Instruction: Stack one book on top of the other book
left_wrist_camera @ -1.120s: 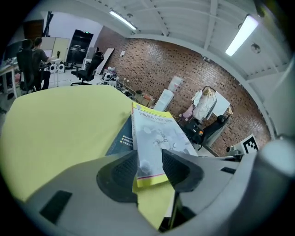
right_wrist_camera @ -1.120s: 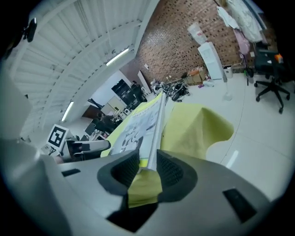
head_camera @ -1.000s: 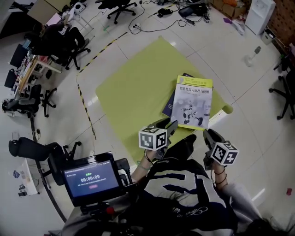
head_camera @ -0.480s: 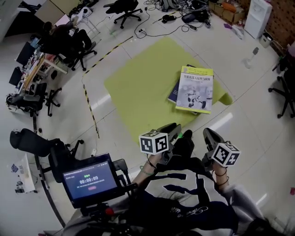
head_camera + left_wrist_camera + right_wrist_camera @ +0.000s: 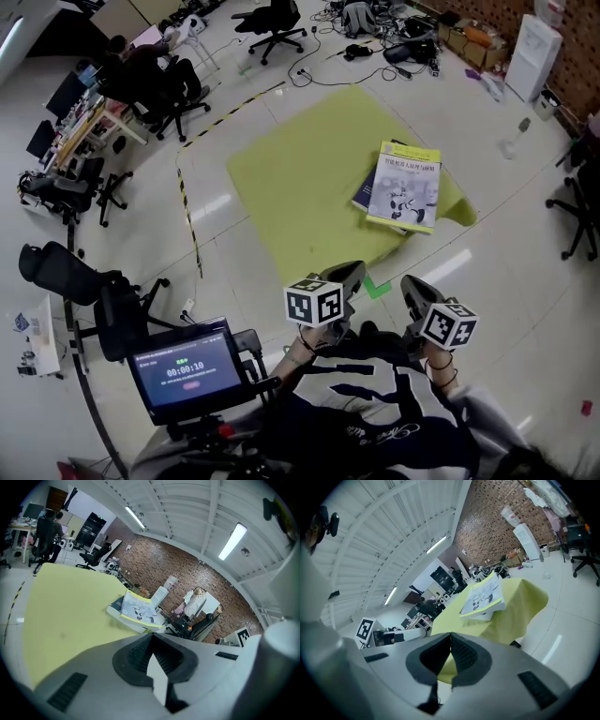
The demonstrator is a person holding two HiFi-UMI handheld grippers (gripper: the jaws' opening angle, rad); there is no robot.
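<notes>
A white and yellow book [image 5: 405, 187] lies on top of a dark blue book [image 5: 367, 193] at the right side of the yellow-green table [image 5: 300, 178]. Both gripper views show the stack too, the top book [image 5: 138, 609] [image 5: 483, 595] lying flat. My left gripper [image 5: 349, 277] and right gripper [image 5: 412, 292] are held close to my body, well short of the table's near edge. Both are shut with nothing between the jaws, which meet at their tips [image 5: 151, 637] [image 5: 450, 636].
A screen on a stand [image 5: 187, 367] stands at my left. Office chairs [image 5: 70, 286] and desks line the left side, and a black-and-yellow tape line [image 5: 187, 202] runs across the floor. Cables and a chair [image 5: 272, 17] lie beyond the table; another chair [image 5: 579, 202] stands at right.
Both grippers have drawn back from the books toward my body and shut. The stack of books stays on the table and looks farther away in the head view.
</notes>
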